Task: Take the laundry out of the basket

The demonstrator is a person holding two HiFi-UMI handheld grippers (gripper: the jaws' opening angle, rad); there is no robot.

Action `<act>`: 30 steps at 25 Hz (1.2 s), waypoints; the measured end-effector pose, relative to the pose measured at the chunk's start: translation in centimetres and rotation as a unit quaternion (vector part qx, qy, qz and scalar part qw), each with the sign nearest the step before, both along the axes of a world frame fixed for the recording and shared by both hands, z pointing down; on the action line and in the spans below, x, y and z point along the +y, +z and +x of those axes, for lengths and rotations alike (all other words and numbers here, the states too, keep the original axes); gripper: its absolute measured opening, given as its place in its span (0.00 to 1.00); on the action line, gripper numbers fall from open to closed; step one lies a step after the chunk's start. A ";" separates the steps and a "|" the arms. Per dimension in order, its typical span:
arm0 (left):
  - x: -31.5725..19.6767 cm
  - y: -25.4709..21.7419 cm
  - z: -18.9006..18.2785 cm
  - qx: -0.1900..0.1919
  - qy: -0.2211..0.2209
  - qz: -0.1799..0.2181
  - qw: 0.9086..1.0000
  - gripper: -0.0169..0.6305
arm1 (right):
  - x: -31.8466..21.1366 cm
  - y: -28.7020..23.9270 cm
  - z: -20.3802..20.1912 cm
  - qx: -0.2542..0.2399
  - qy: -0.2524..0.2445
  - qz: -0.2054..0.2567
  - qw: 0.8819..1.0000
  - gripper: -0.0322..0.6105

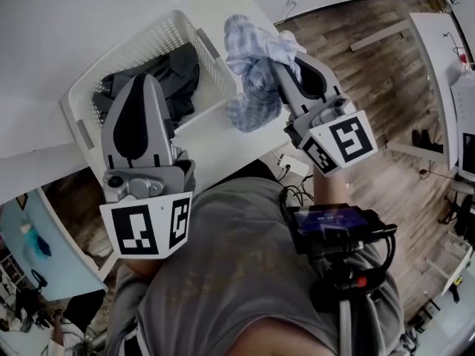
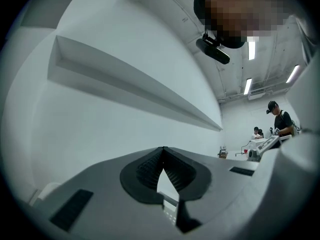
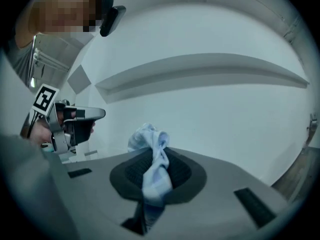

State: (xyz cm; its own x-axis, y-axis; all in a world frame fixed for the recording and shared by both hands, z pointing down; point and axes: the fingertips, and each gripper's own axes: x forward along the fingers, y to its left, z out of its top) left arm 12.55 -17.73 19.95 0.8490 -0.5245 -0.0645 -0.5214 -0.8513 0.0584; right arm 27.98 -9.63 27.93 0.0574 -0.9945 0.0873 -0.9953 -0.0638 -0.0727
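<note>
Jaws of the right gripper (image 3: pixel 156 153) are clamped on a pale blue checked cloth (image 3: pixel 150 140), pinching a narrow twisted bunch of it. Most of the cloth (image 1: pixel 254 76) hangs loose below the grip. It is lifted clear of the white basket (image 1: pixel 174 24), just beside the basket's right corner and above the desk (image 1: pixel 67 21), close to the desk's front edge. The left gripper (image 2: pixel 163 150) has its jaws together with nothing between them. It hovers over the basket (image 1: pixel 145 81), where dark clothes (image 1: pixel 178 73) lie in a heap.

The main risk is the thin hold. Only a small fold is caught, so a quick swing or a tug could probably pull the cloth free. Because it hangs near the desk's edge, a slip or an early release there could send it to the wood floor (image 1: pixel 371 65) rather than onto the desk. The dangling part is also close to the basket's rim. If the right gripper (image 1: pixel 288 64) moves low across it, the cloth could snag on the lattice wall and drag the basket.

The basket looks light and sits near the edge of the desk. If the left gripper goes down with its jaws closed, it would likely press into the dark clothes or nudge the basket instead of grasping anything.
</note>
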 end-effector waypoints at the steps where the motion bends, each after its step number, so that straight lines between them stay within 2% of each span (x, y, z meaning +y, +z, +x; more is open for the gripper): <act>1: 0.0 0.0 0.2 -0.001 0.000 0.000 1.000 0.04 | -0.1 1.1 0.1 -0.003 -0.001 -0.006 1.000 0.11; 11: -1.4 2.3 1.1 -0.040 -0.019 -0.016 0.999 0.04 | -1.9 13.9 0.3 -0.042 -0.022 -0.095 0.994 0.12; 15: -1.9 3.3 0.9 -0.054 -0.032 -0.021 0.998 0.04 | -2.8 16.8 0.3 -0.048 -0.032 -0.113 0.992 0.14; 17: -2.1 3.5 0.5 -0.056 -0.041 -0.022 0.997 0.04 | -3.6 17.2 -0.1 -0.043 -0.045 -0.122 0.991 0.16; 20: -2.8 3.4 -0.5 -0.052 -0.056 -0.022 0.997 0.04 | -4.7 17.3 -0.9 -0.034 -0.071 -0.143 0.987 0.26; 23: -3.0 2.5 -1.6 -0.033 -0.068 -0.013 0.997 0.04 | -4.6 16.4 -0.7 -0.035 -0.078 -0.151 0.985 0.32; 27: -3.1 1.1 -3.2 -0.001 -0.088 0.004 0.996 0.04 | -4.4 12.4 0.3 -0.059 -0.076 -0.116 0.989 0.31; 30: -2.9 0.1 -4.6 0.015 -0.103 0.014 0.994 0.04 | -4.2 8.1 -0.3 -0.041 -0.081 -0.080 0.993 0.29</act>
State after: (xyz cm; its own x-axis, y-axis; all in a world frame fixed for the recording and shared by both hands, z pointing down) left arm 7.97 -20.66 20.00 0.7213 -0.6846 -0.1047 -0.6832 -0.7282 0.0550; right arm 27.65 -13.87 35.99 -0.1165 -0.9630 0.2429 -0.9846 0.0798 -0.1558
